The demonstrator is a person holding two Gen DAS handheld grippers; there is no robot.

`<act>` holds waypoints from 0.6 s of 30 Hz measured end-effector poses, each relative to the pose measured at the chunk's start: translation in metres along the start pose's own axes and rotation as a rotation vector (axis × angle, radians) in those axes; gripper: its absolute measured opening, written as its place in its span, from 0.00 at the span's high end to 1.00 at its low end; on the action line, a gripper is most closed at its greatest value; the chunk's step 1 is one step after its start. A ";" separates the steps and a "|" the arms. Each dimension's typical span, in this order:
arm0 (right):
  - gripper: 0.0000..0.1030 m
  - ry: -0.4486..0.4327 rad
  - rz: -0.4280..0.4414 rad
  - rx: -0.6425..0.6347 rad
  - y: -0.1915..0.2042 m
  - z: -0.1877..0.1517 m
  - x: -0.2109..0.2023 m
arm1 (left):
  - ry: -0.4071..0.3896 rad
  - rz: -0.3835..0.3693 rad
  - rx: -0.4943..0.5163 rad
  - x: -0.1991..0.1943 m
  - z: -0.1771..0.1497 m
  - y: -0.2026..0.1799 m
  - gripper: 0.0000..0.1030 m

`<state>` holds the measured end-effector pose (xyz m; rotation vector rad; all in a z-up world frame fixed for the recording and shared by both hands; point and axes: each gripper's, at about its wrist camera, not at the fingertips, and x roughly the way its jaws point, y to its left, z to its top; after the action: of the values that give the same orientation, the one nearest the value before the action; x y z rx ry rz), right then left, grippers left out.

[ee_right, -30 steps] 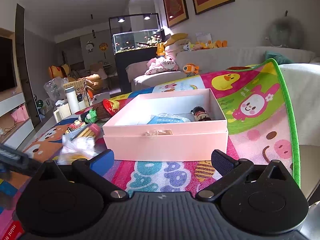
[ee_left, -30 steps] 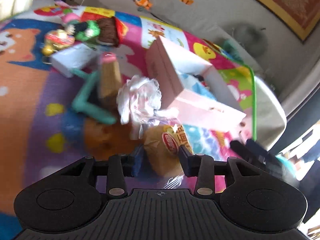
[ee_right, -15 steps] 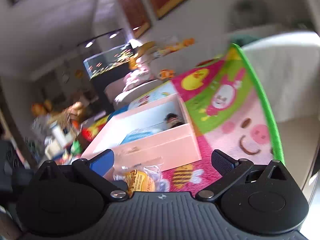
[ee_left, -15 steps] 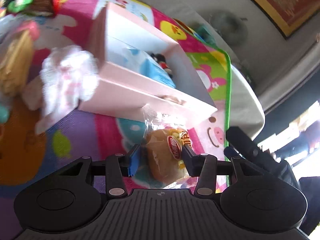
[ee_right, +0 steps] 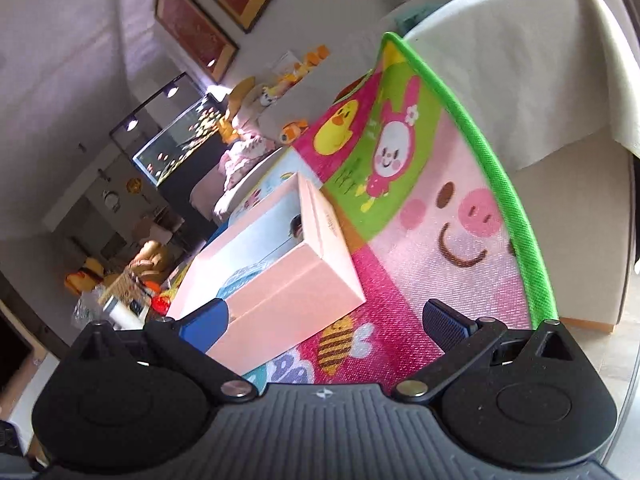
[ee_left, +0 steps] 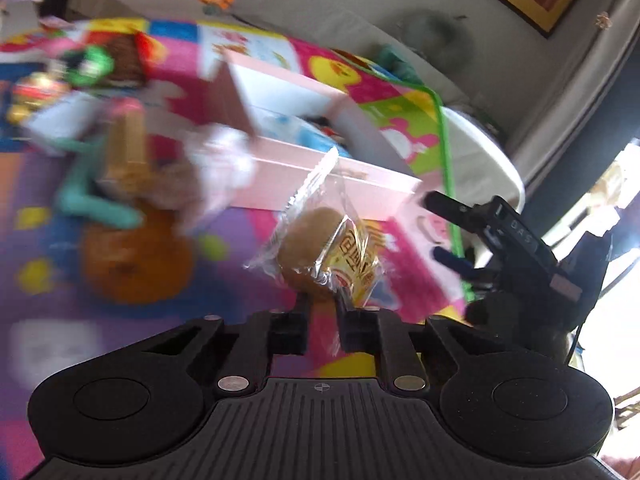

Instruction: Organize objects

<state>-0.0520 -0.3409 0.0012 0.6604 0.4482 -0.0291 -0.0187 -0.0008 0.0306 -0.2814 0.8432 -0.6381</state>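
My left gripper [ee_left: 322, 312] is shut on a wrapped bun [ee_left: 320, 252] in clear plastic and holds it above the play mat, in front of the open pink box [ee_left: 320, 168]. The box holds a blue packet and a small dark figure. My right gripper [ee_right: 324, 316] is open and empty, tilted, beside the pink box [ee_right: 288, 280]; it also shows in the left wrist view [ee_left: 496, 236] at the right. The left wrist view is blurred.
Loose toys lie left of the box: a teal hanger [ee_left: 92, 204], a wooden block [ee_left: 128, 152], a white frilly item [ee_left: 224, 164], a green and brown toy [ee_left: 108, 64]. The colourful mat [ee_right: 440, 208] ends at a green edge beside a white sofa [ee_right: 520, 60].
My left gripper has closed tighter on the bun and swung back with it. My right gripper has tilted and moved closer to the box's right corner.
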 end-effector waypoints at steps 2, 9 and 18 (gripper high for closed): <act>0.00 0.015 0.008 -0.058 0.008 -0.002 0.002 | -0.030 0.066 -0.007 -0.022 -0.002 0.013 0.90; 0.00 0.046 -0.018 -0.402 0.061 -0.026 0.006 | -0.010 0.276 -0.089 -0.059 -0.008 0.063 0.87; 0.00 0.078 -0.033 -0.407 0.062 -0.028 0.005 | 0.054 0.329 0.136 -0.018 -0.011 0.025 0.56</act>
<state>-0.0482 -0.2747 0.0163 0.2541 0.5221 0.0558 -0.0258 0.0304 0.0229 0.0002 0.8701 -0.3935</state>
